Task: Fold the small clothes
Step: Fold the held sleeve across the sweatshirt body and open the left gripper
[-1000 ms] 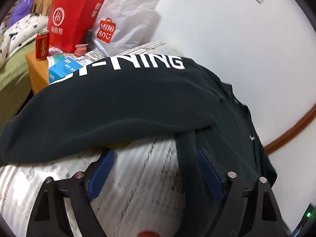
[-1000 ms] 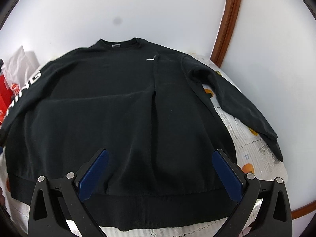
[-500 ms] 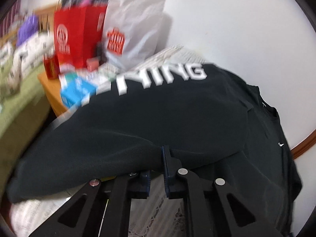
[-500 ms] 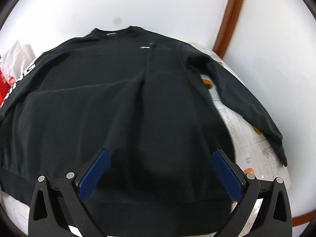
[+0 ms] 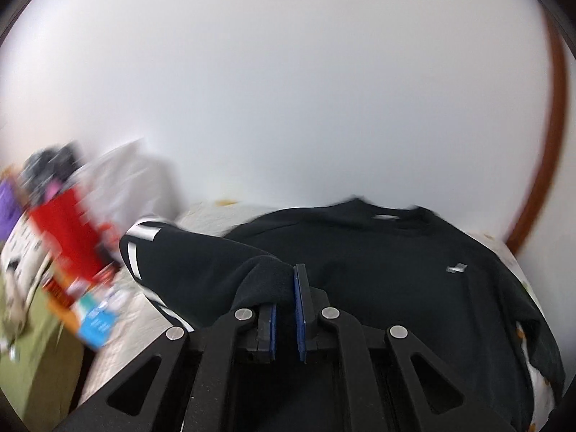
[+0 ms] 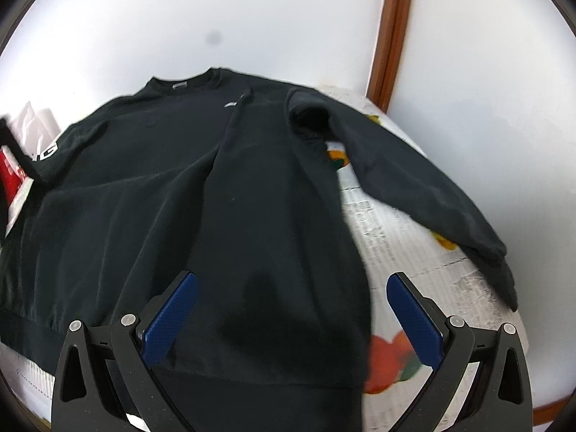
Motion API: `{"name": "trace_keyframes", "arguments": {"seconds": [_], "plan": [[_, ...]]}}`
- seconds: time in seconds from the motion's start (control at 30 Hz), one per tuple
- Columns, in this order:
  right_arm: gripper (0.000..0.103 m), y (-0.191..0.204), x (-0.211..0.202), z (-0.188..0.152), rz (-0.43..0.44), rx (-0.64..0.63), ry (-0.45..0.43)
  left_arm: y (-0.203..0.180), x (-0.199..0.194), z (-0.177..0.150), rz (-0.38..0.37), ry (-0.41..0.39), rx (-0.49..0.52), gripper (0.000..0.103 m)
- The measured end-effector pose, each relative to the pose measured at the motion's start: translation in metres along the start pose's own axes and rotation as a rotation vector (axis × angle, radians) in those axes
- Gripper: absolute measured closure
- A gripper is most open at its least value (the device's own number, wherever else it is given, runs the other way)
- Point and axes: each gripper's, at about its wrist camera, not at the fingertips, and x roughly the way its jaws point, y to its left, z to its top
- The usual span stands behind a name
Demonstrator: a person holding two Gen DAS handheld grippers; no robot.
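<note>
A black sweatshirt (image 6: 223, 194) lies spread face up on a printed white bed cover (image 6: 406, 244), collar toward the wall. In the left wrist view my left gripper (image 5: 286, 288) is shut on the cuff end of its left sleeve (image 5: 201, 270), which bears white lettering and is lifted off the bed over the sweatshirt's body (image 5: 388, 270). My right gripper (image 6: 291, 309) stands open above the lower front of the sweatshirt, nothing between its blue pads. The other sleeve (image 6: 424, 194) lies stretched out to the right on the cover.
A white wall rises right behind the bed, with a brown wooden trim (image 6: 392, 36) at the right. At the left a bedside table holds a red paper bag (image 5: 64, 237), a white bag and a blue box (image 5: 97, 324), all blurred. The bed's edge curves at the right.
My left gripper went from open around the sleeve edge to shut on it, then rose and swung right, carrying the sleeve up. The right gripper shifted right over the sweatshirt, still open.
</note>
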Motion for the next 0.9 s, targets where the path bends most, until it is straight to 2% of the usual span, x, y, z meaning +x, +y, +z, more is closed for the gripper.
{"name": "trace_keyframes", "arguments": {"seconds": [0.07,0.17,0.33,0.43,0.53,0.57,0.6,0.67,0.73,0.8,0.87,0.9], "plan": [[0.000,-0.010,-0.003,-0.004,0.007,0.016,0.003,-0.041,0.017,0.000,-0.046,0.018,0.074,0.095],[0.000,-0.024,-0.001,-0.013,-0.003,0.047,0.019,-0.099,0.041,-0.017,-0.074,0.048,0.207,0.095],[0.000,-0.036,0.001,-0.029,-0.017,0.032,0.039,-0.143,0.078,-0.049,-0.109,0.153,0.281,0.094],[0.000,-0.037,-0.003,-0.032,-0.051,0.002,0.016,-0.146,0.088,-0.065,-0.133,0.203,0.284,0.090],[0.000,-0.039,-0.004,-0.030,-0.044,0.003,0.006,-0.138,0.078,-0.074,-0.176,0.212,0.279,0.064],[0.000,-0.039,-0.005,-0.029,-0.040,0.005,0.004,-0.135,0.071,-0.075,-0.191,0.204,0.275,0.049],[0.000,-0.038,-0.005,-0.027,-0.036,0.004,0.001,-0.132,0.060,-0.075,-0.208,0.185,0.270,0.038],[0.000,-0.032,-0.006,-0.021,-0.030,-0.006,-0.009,-0.128,0.041,-0.073,-0.229,0.137,0.281,0.038],[0.000,-0.024,-0.008,-0.013,-0.019,-0.022,-0.027,-0.115,0.021,-0.070,-0.212,0.083,0.295,0.037],[0.001,-0.012,-0.010,0.000,-0.015,-0.032,-0.044,-0.106,0.010,-0.062,-0.207,0.058,0.279,0.031],[0.006,0.001,-0.014,0.012,0.003,-0.047,-0.074,-0.079,0.007,-0.056,-0.187,0.065,0.245,0.031],[0.016,0.011,-0.014,0.020,0.021,-0.065,-0.087,-0.064,0.008,-0.053,-0.168,0.069,0.224,0.031]]}}
